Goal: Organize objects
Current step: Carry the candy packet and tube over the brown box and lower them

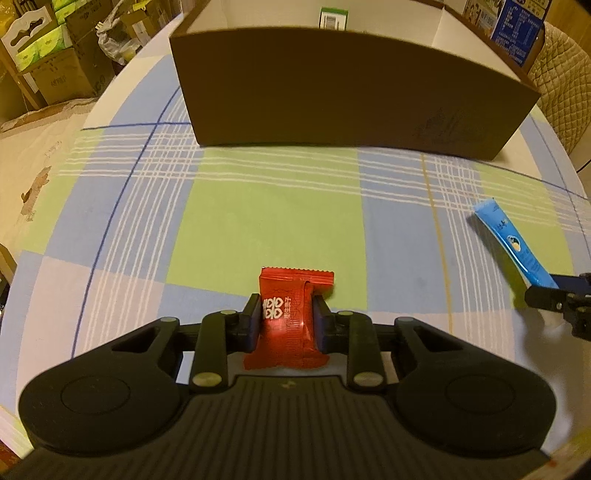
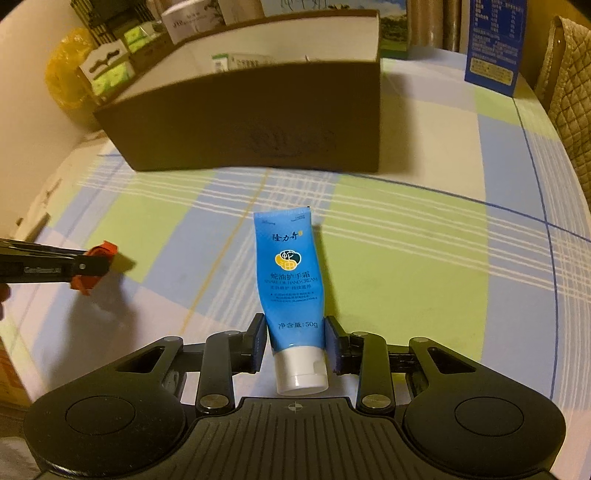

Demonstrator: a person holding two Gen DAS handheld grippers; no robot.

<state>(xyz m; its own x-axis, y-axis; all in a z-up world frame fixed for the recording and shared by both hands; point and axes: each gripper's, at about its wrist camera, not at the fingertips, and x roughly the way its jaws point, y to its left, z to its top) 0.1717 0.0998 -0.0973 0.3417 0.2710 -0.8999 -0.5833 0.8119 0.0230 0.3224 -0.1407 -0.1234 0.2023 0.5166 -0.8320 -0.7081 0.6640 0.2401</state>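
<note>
My left gripper [image 1: 286,312] is shut on a red candy packet [image 1: 291,317] with white print, held above the checked tablecloth [image 1: 258,221]. My right gripper [image 2: 295,332] is shut on a blue hand cream tube [image 2: 290,280] with a white cap, nozzle end toward the camera. The tube also shows in the left wrist view [image 1: 513,247] at the far right, and the red packet shows in the right wrist view [image 2: 94,266] at the far left. A brown cardboard box [image 1: 351,92] with a white inside stands ahead of both grippers; it also shows in the right wrist view [image 2: 255,122].
A green-and-white small box [image 1: 333,16] stands inside the brown box. A blue carton [image 2: 493,44] stands at the back right of the table. Stacked cartons [image 1: 48,51] fill the shelves off the left edge. A quilted chair back [image 2: 569,103] is at the right.
</note>
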